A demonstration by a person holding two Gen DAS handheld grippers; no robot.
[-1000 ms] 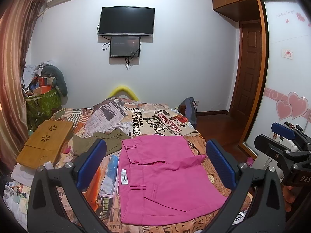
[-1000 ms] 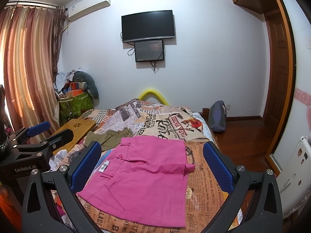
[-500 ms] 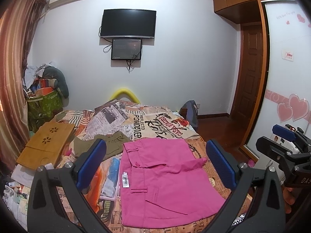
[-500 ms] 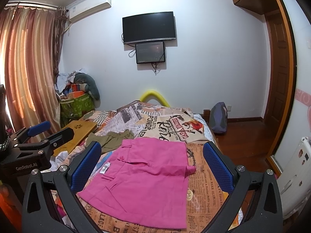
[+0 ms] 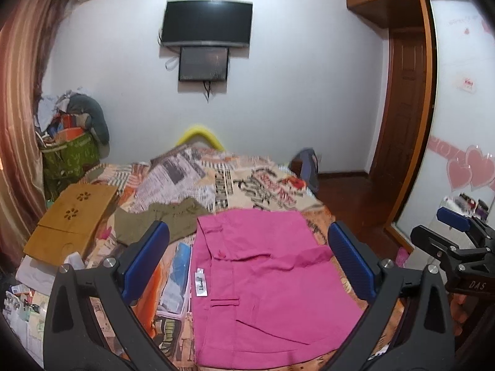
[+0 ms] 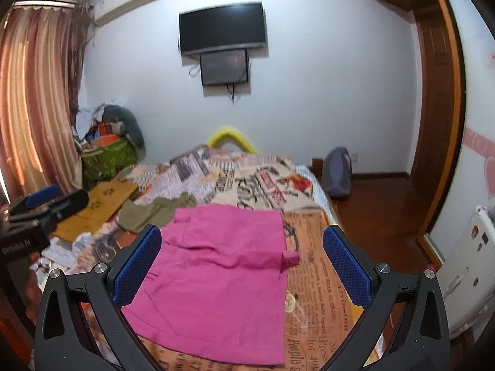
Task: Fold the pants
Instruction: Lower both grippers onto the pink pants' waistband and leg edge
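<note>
Pink pants [image 5: 263, 281] lie folded into a rough rectangle on the bed, with a white label near their left edge; they also show in the right wrist view [image 6: 222, 281]. My left gripper [image 5: 247, 259] is open and empty, held above the pants. My right gripper [image 6: 241, 266] is open and empty, also above the pants. Each gripper shows at the edge of the other's view: the right gripper [image 5: 458, 247] at the right, the left gripper [image 6: 40, 213] at the left.
The bed [image 6: 315, 293] has a newspaper-print cover. An olive green garment [image 5: 164, 219] lies beyond the pants at the left. A wooden lap tray [image 5: 71, 219] sits at the bed's left side. A backpack [image 6: 337, 170] stands on the wood floor at the right.
Both cameras have shifted slightly back and up, so the pants sit a little lower and farther in view. The pants have not moved. Both grippers stay open.
</note>
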